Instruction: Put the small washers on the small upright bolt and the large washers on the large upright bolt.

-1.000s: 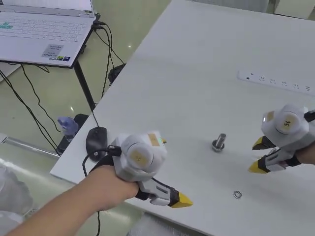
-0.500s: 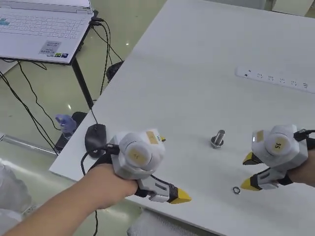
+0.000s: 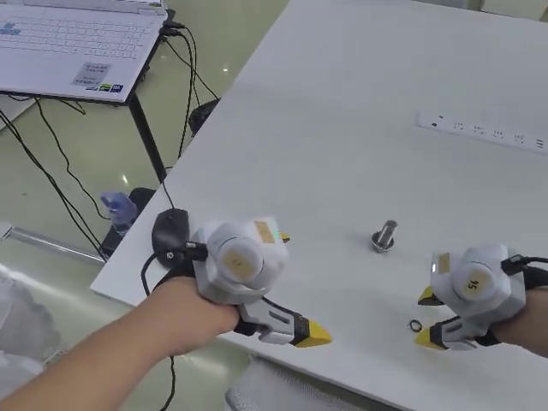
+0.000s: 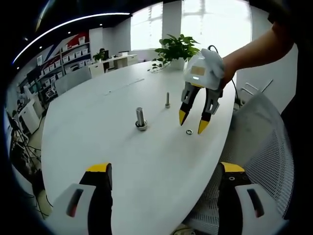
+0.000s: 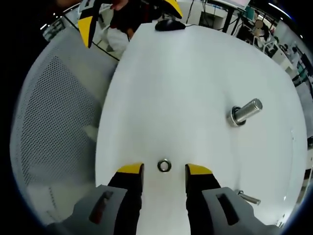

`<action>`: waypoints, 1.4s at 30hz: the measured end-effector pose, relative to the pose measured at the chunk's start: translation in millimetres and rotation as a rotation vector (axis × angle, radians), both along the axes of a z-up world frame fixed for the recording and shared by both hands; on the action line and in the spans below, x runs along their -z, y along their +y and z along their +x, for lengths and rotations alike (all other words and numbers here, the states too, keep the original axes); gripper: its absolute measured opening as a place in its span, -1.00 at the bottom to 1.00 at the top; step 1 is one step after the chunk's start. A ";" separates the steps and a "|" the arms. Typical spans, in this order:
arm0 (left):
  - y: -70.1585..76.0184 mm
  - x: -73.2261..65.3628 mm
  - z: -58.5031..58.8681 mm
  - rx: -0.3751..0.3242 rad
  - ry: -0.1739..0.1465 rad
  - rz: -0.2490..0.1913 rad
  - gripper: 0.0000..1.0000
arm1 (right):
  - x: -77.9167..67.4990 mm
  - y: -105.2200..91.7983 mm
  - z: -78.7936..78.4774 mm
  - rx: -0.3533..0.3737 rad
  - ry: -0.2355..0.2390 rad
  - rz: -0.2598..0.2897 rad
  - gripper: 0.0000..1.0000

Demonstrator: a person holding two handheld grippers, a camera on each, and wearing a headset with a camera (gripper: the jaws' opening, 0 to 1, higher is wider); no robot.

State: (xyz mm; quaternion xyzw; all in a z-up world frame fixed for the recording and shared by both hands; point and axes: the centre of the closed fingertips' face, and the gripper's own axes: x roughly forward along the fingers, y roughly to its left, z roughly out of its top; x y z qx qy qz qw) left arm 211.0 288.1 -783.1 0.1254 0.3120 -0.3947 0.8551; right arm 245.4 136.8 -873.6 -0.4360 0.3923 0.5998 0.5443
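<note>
The right gripper (image 3: 425, 318) had dropped to the lower right, jaws open and empty, straddling the washer (image 3: 415, 325) lying below the large bolt (image 3: 384, 237); a grasp looked imminent. The left gripper (image 4: 165, 168) hung open, empty.

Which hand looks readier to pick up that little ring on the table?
Right. The right hand-held gripper has its open jaws either side of the washer; the left hand-held gripper is farther off.

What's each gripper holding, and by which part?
Nothing. Both are open: the right gripper straddles a washer lying loose on the table; the left gripper is empty.
</note>
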 end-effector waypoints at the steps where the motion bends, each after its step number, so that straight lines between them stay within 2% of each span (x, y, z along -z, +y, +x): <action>1: -0.1 0.4 -0.4 0.001 0.001 0.002 0.79 | 1.4 -0.9 0.2 0.000 -0.001 0.000 -0.32; 7: -0.3 1.2 -2.0 0.006 0.007 0.001 0.76 | 9.4 -3.2 1.2 0.014 0.002 -0.001 -0.36; 8: -0.5 1.2 -2.3 0.007 0.008 0.001 0.75 | 9.7 -4.1 1.2 0.015 -0.001 -0.007 -0.37; 9: -0.6 1.2 -2.3 0.008 0.007 0.002 0.75 | 8.0 -0.8 1.6 0.008 -0.004 0.011 -0.40; 10: -0.7 1.0 -2.0 0.007 0.006 0.001 0.75 | 7.7 -2.8 1.5 0.016 -0.002 -0.002 -0.41; 23: -2.2 1.1 -2.7 0.016 0.007 -0.008 0.71 | 7.0 0.1 -0.1 0.022 -0.008 0.004 -0.48; 36: -3.1 0.9 -3.8 0.017 0.008 -0.015 0.67 | 7.8 0.6 0.0 -0.008 -0.028 -0.067 -0.72; 42: -5.8 1.0 -6.3 0.022 0.011 -0.015 0.65 | 7.8 1.0 1.2 0.036 -0.018 -0.073 -0.74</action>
